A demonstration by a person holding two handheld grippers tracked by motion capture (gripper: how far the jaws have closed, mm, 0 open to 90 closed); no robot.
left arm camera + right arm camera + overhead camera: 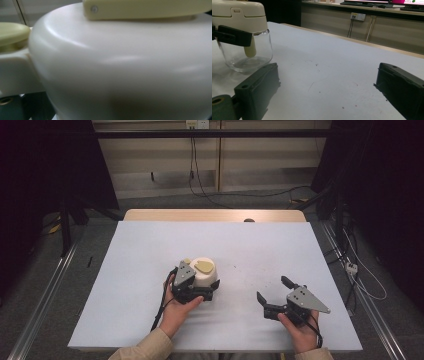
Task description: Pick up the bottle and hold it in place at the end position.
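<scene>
A glass jar (204,270) with a cream lid and a pale yellow flap on top stands near the middle of the white table cover (140,250). My left gripper (204,284) is shut on the jar, its jaws clamped just under the lid. Up close in the left gripper view, the cream lid (120,62) bulges, with the yellow flap (147,8) above it. In the right gripper view the jar (244,53) is at far left, with one black finger (234,36) of the left gripper across it. My right gripper (271,288) (329,82) stands open to the jar's right, holding nothing.
The wooden table edge (215,215) runs along the back, with a small dark object (249,220) on it. Cables (200,180) lie on the floor behind. Metal rails (45,295) flank the table. A wall socket (358,16) shows beyond the table in the right gripper view.
</scene>
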